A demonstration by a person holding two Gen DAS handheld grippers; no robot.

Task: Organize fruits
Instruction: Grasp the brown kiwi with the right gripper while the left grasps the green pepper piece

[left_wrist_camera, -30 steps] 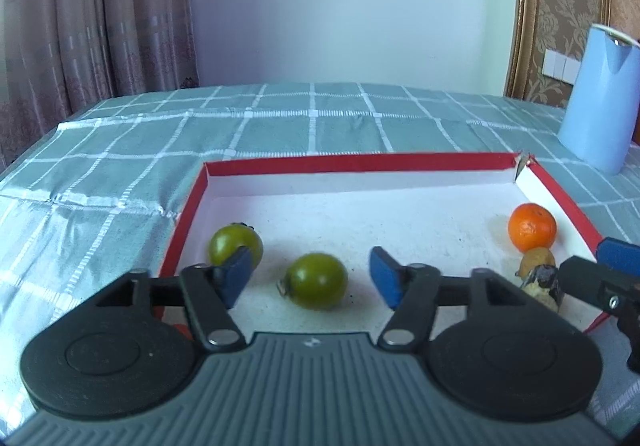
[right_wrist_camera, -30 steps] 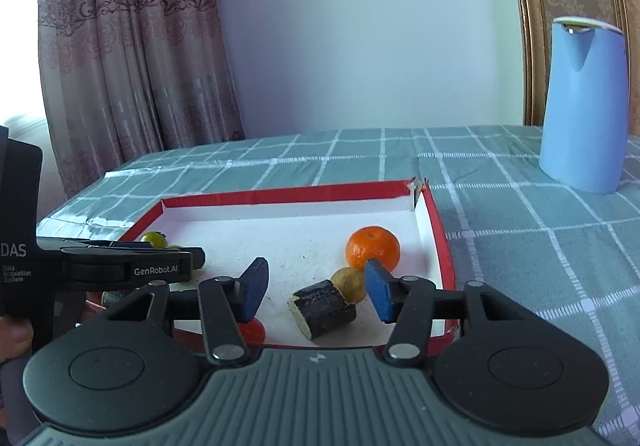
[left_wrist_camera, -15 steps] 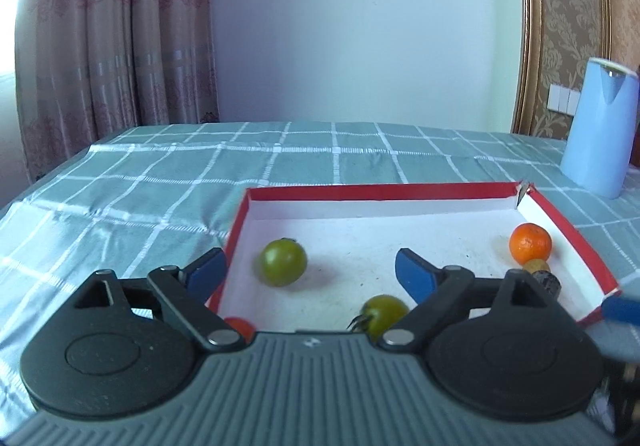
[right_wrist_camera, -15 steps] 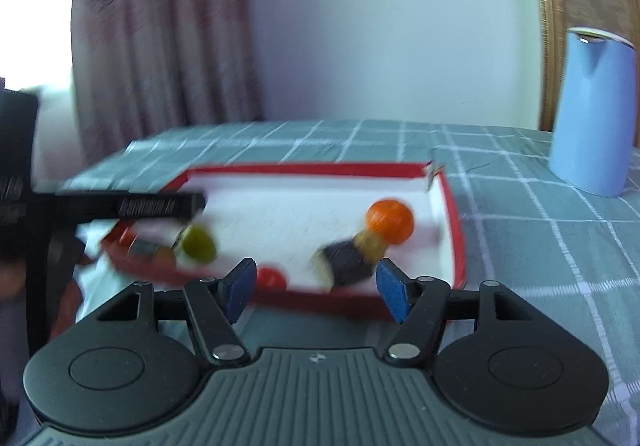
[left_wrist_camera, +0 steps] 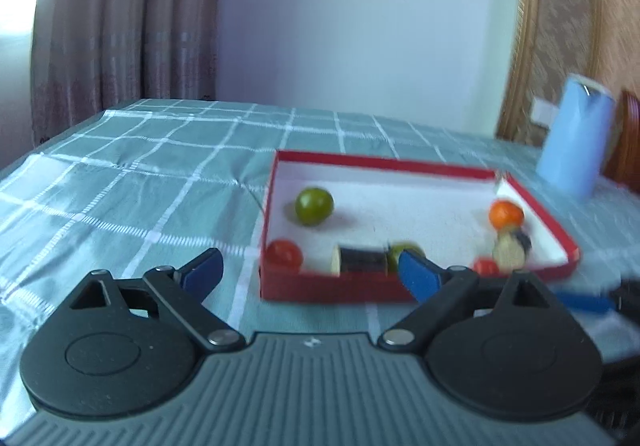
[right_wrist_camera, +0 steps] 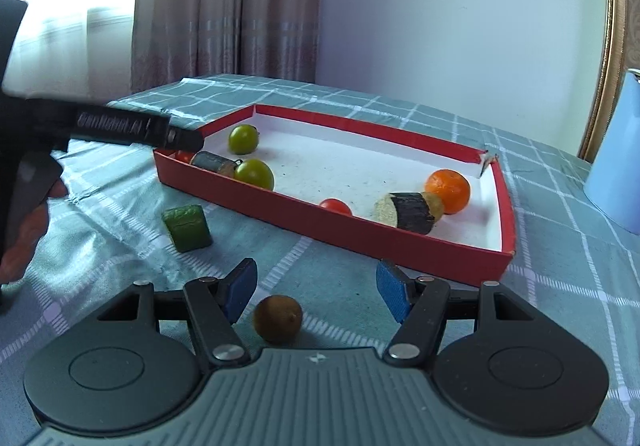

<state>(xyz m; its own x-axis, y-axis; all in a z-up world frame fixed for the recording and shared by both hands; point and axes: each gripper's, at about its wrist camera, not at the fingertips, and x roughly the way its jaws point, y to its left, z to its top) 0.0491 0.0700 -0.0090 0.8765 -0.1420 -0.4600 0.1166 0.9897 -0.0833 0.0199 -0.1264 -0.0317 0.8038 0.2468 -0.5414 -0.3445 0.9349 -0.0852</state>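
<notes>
White lettering on the left hand-held gripper (right_wrist_camera: 188, 138), apparently "GenRobot.AI", is smeared by motion blur; from its own camera its fingers are spread wide before the red tray (left_wrist_camera: 336, 288). The right hand-held gripper (right_wrist_camera: 316, 292), also spread and empty, hovers over the tabletop (right_wrist_camera: 560, 270) with a brown kiwi (right_wrist_camera: 278, 319) between its fingers, outside the tray beside a green block (right_wrist_camera: 187, 228). A blue jug (right_wrist_camera: 616, 162) is cut off at the right.
</notes>
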